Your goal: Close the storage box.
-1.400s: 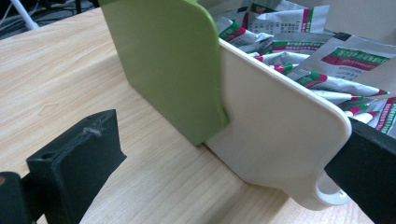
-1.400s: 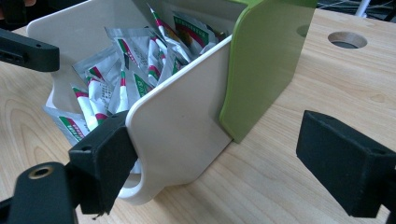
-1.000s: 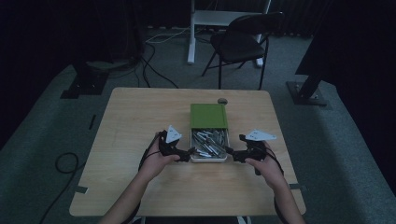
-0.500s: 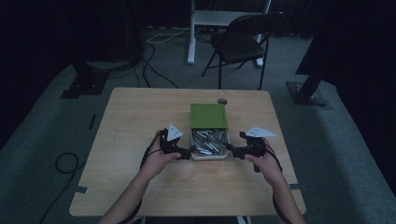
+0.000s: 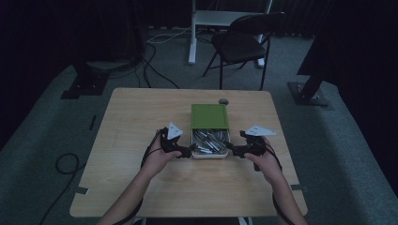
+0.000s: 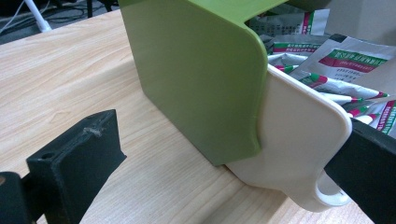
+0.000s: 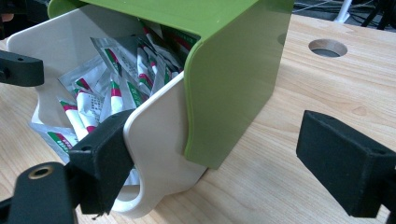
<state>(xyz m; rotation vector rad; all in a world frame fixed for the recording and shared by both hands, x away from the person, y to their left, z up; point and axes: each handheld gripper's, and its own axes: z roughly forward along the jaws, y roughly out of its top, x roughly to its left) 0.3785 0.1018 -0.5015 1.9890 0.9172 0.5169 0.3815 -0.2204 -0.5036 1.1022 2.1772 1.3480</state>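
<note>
A green box (image 5: 210,116) lies at the middle of the wooden table (image 5: 136,122). Its cream drawer (image 5: 210,153) is slid out toward me and is full of red, green and white sachets (image 5: 209,139). My left gripper (image 5: 182,152) sits at the drawer's left front corner, open. In the left gripper view the drawer's corner (image 6: 299,140) stands between the wide-apart jaws of that gripper (image 6: 229,154). My right gripper (image 5: 234,151) is at the right front corner, open. In the right gripper view its own gripper (image 7: 219,154) straddles the drawer's wall (image 7: 159,140), with the sachets (image 7: 116,79) behind.
A round hole (image 5: 224,101) in the tabletop lies just beyond the box, also seen as the hole (image 7: 328,47) in the right gripper view. A black folding chair (image 5: 244,42) stands behind the table. Cables (image 5: 65,164) trail on the floor at the left.
Both hands have stayed at the drawer's front corners. The right gripper has edged slightly closer to the drawer.
</note>
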